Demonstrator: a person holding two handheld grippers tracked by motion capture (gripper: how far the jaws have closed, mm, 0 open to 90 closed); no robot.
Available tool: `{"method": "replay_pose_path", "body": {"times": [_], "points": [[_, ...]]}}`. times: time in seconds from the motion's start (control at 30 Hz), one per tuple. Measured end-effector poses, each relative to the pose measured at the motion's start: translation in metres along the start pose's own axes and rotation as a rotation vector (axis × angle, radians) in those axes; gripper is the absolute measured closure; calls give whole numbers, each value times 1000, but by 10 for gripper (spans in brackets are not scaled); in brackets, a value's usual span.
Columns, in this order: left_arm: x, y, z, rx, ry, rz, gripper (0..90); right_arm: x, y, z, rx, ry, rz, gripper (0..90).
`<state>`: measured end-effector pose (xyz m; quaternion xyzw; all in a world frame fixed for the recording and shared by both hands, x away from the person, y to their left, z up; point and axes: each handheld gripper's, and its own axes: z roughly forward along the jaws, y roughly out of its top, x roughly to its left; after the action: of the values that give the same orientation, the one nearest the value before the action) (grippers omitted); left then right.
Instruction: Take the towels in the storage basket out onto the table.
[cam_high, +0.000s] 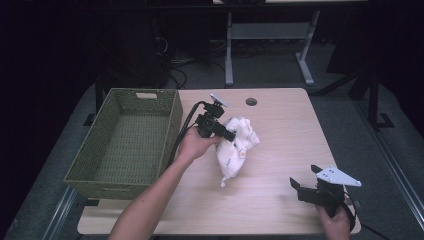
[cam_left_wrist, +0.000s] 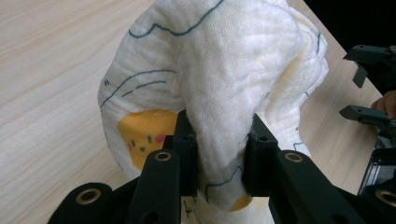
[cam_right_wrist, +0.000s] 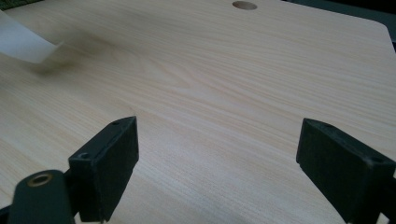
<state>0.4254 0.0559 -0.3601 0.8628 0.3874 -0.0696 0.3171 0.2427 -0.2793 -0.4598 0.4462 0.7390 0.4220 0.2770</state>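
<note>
A white cloth (cam_high: 236, 147) printed with yellow figures and thin dark lines lies bunched at the middle of the wooden table (cam_high: 280, 125). My left gripper (cam_high: 231, 135) is shut on a thick fold of that cloth (cam_left_wrist: 210, 88), which bulges up between the two jaws in the left gripper view. My right gripper (cam_high: 305, 177) is near the table's front right corner, open, with only bare tabletop between its jaws (cam_right_wrist: 217, 163). One corner of the cloth (cam_right_wrist: 23, 42) reaches into the right gripper view at top left.
A green woven basket (cam_high: 167, 140) stands empty on the left, its wall close to the left hand. A round cable hole (cam_high: 251, 102) is in the table's far edge. A desk frame (cam_high: 270, 35) stands beyond the table on the floor.
</note>
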Motion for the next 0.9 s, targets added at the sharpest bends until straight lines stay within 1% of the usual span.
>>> {"method": "replay_pose_path", "body": {"times": [0.07,0.1,0.23,0.27,0.3,0.37,0.43,0.5,0.53,0.6,0.63,0.7,0.8,0.83,0.9], "points": [[0,0,7,7,7,-3,706,0,0,0,1,3,6,126],[1,0,11,29,10,11,706,1,0,0,2,3,7,126],[2,-1,26,45,12,-3,705,1,0,0,5,5,4,125],[1,-1,29,46,16,-1,704,1,0,0,6,6,4,126],[0,-2,33,43,20,-9,702,1,0,0,6,8,3,125],[-2,-3,41,45,34,-2,699,1,0,0,6,9,1,126],[-5,-4,47,59,51,11,697,1,0,0,6,9,-2,126],[-6,-5,53,72,57,15,698,1,0,0,8,8,0,126],[-6,-5,56,73,62,9,698,1,0,0,9,7,0,126],[-3,-6,60,75,58,2,696,2,0,0,10,7,7,126],[-2,-7,62,71,52,-8,694,2,0,0,10,8,4,126],[-1,-8,65,65,63,-17,689,3,0,1,8,11,0,126],[0,-9,68,61,83,-20,673,3,0,1,12,11,0,126],[0,-9,69,58,89,-29,674,3,0,1,12,10,-2,126],[1,-9,71,66,90,-28,684,2,0,1,12,10,-1,126]]}}
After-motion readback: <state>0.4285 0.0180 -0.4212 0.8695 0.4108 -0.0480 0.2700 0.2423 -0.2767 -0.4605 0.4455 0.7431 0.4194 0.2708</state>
